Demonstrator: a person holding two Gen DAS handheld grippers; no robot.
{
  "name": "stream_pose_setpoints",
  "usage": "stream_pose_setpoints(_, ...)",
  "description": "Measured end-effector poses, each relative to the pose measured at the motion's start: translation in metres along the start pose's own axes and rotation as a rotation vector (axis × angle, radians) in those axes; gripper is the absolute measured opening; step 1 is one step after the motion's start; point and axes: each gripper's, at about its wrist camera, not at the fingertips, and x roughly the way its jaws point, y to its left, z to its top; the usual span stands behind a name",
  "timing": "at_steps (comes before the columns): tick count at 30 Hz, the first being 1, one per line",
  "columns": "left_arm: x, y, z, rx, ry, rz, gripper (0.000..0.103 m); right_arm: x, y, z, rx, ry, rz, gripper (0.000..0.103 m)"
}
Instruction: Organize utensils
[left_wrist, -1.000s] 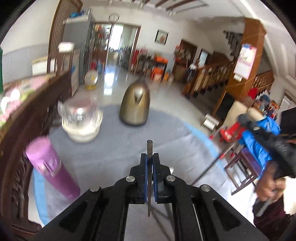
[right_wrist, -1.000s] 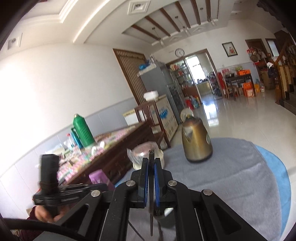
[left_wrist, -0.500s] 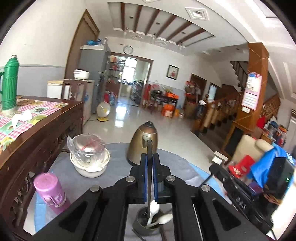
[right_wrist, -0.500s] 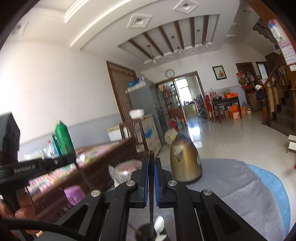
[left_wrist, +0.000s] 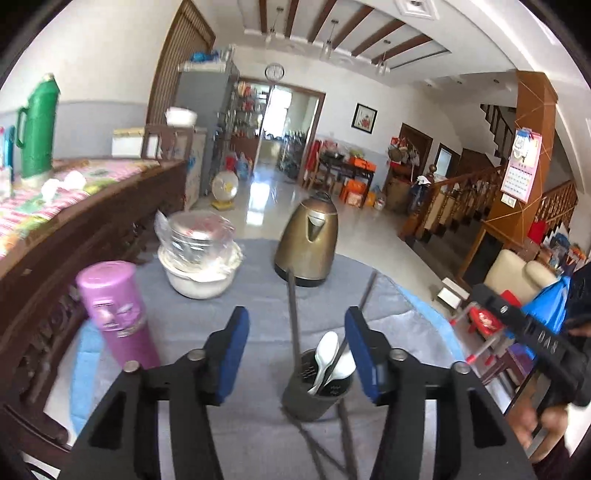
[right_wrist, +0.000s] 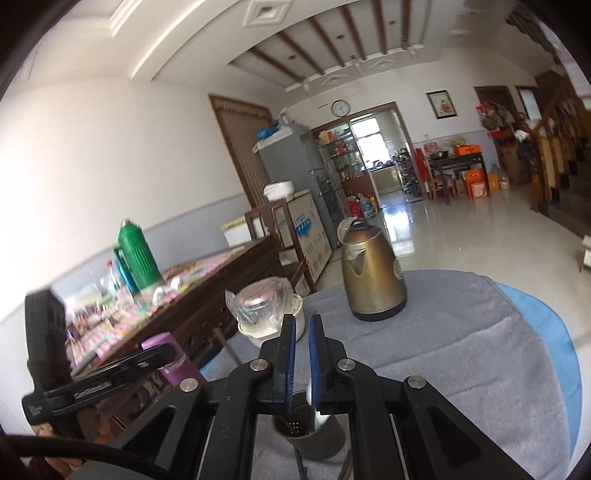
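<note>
While my left tongs (left_wrist: 295, 350) gape wide over the dark cup (left_wrist: 314, 391), my right tongs (right_wrist: 300, 354) sit nearly together, holding nothing. Past both, a gold kettle (left_wrist: 308, 240) stands on the gray cloth (right_wrist: 461, 332); I can read no words.

Both wrist views close above holder (left_wrist: 317, 387), facing kettle (left_wrist: 307, 240)

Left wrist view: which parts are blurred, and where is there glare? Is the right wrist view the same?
Left wrist view: the purple bottle is smeared, the kettle is fairly sharp, and glare lies on the floor tiles. Right wrist view: the white wall is overexposed and the frame edges bend.
</note>
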Motion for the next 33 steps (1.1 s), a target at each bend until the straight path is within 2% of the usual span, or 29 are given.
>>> stream_pose_setpoints(4,-0.013,0.009,-0.031,0.008,0.039,0.043,0.059,-0.030,-0.031,-0.020,0.030,0.017,-0.045,0.009)
stream_pose_setpoints(11,-0.003,0.025,-0.117,-0.081,0.272,0.057,0.059,-0.051,-0.085,-0.075,0.100,0.190,-0.133,0.009)
stream_pose_setpoints(14,0.005,0.028,-0.153,-0.120,0.390,0.071,0.059,-0.056,-0.102,-0.098,0.175,0.260,-0.124,0.009)
stream_pose_setpoints(17,0.006,0.028,-0.172,-0.137,0.452,0.087,0.059,-0.060,-0.113,-0.120,0.250,0.314,-0.097,0.009)
stream_pose_setpoints(21,-0.008,0.033,-0.172,-0.123,0.433,0.141,0.059,-0.066,-0.117,-0.139,0.305,0.347,-0.068,0.009)
stream_pose_setpoints(24,-0.019,0.036,-0.161,-0.112,0.402,0.187,0.059,-0.069,-0.115,-0.143,0.305,0.353,-0.085,0.009)
stream_pose_setpoints(29,-0.033,0.036,-0.145,-0.067,0.389,0.247,0.059,-0.077,-0.116,-0.132,0.306,0.337,-0.091,0.009)
stream_pose_setpoints(33,-0.055,0.036,-0.131,-0.022,0.363,0.308,0.061,-0.098,-0.126,-0.115,0.293,0.304,-0.129,0.009)
